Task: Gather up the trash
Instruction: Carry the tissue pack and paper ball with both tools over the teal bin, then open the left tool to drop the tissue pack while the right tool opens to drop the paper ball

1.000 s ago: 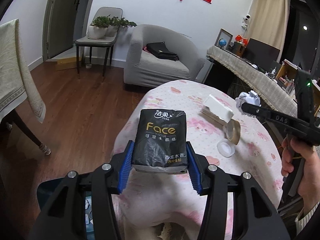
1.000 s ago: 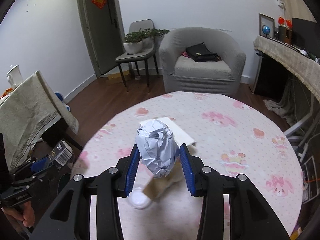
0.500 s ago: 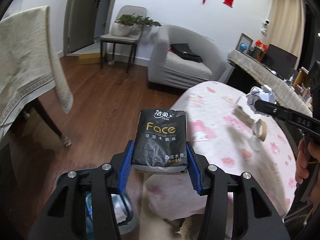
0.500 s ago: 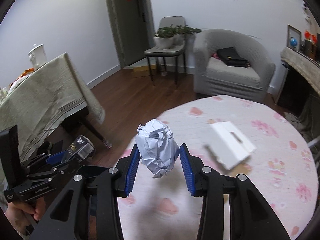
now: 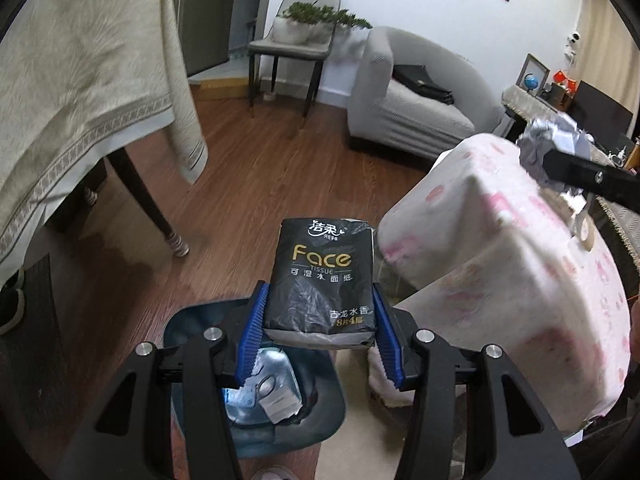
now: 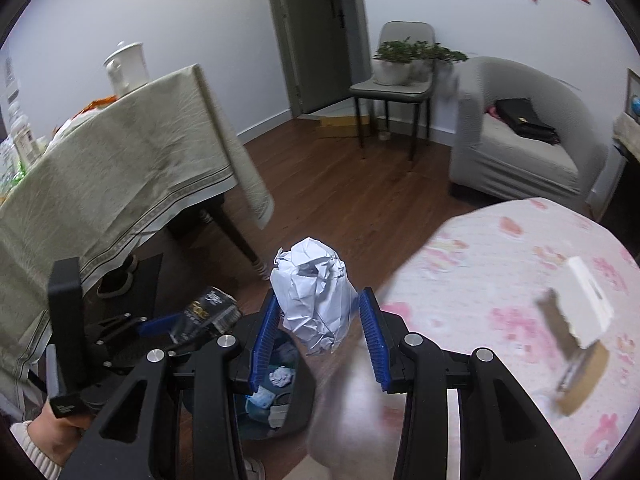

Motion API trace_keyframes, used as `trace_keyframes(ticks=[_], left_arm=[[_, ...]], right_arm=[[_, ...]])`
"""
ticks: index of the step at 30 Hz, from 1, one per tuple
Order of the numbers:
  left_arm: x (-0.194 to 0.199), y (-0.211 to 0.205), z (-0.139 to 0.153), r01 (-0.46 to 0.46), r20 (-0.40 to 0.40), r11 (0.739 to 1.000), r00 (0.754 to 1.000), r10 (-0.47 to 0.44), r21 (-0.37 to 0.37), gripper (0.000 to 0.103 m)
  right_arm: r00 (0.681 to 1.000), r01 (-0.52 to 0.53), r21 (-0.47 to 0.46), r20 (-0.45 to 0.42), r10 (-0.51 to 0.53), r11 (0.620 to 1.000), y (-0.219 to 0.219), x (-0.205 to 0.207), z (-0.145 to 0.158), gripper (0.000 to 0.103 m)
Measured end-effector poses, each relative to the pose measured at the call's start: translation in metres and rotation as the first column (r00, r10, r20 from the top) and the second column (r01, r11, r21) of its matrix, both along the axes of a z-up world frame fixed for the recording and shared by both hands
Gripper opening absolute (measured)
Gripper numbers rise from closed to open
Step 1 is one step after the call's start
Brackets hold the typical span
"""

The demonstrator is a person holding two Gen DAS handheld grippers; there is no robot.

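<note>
Hanging at the far left of the room is a beige cloth draped over a dark-legged table, with a white lidded jar standing on it. Below and nearer, on the wooden floor, sits a dark blue trash bin holding crumpled paper and wrappers. The left tongs hover above the bin's far rim, clamped on a black tissue pack printed "Face" in gold — the blue pads press both of its sides. In the right wrist view, a hand with a pale cuff holds that tool at the lower left. The right tongs are clamped on a ball of crumpled white paper, held over the bin's right edge. To the right stands a round table under a pink flowered cloth — a white box and a roll of brown tape lie on it, blurred. Behind are a grey chair with potted plants and a grey armchair with a black bag on its seat.
</note>
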State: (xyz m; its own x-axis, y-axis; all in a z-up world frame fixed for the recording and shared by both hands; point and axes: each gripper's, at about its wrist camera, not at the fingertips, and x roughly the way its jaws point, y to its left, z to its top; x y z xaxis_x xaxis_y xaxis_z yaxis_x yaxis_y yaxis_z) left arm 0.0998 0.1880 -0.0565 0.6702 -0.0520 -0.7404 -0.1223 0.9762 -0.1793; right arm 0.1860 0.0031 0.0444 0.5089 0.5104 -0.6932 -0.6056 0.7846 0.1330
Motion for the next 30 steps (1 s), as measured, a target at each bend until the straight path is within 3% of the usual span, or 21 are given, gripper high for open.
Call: trace_keyframes(ticks=[16,30], left_arm=[[-0.018,0.044,-0.076,-0.078,-0.192,0.997,0.979,0.074,-0.011,0.053],[-0.024,0.058,-0.152,-0.069,-0.403,0.997,0.914,0.051,-0.029,0.053]], right_arm=[[0.989,-0.12,-0.013,-0.083,0.119,0.993,0.079,-0.018,-0.034,0.042],[0.979,-0.154,-0.032,-0.141,0.148,0.988,0.114,-0.021,-0.063,0.042]])
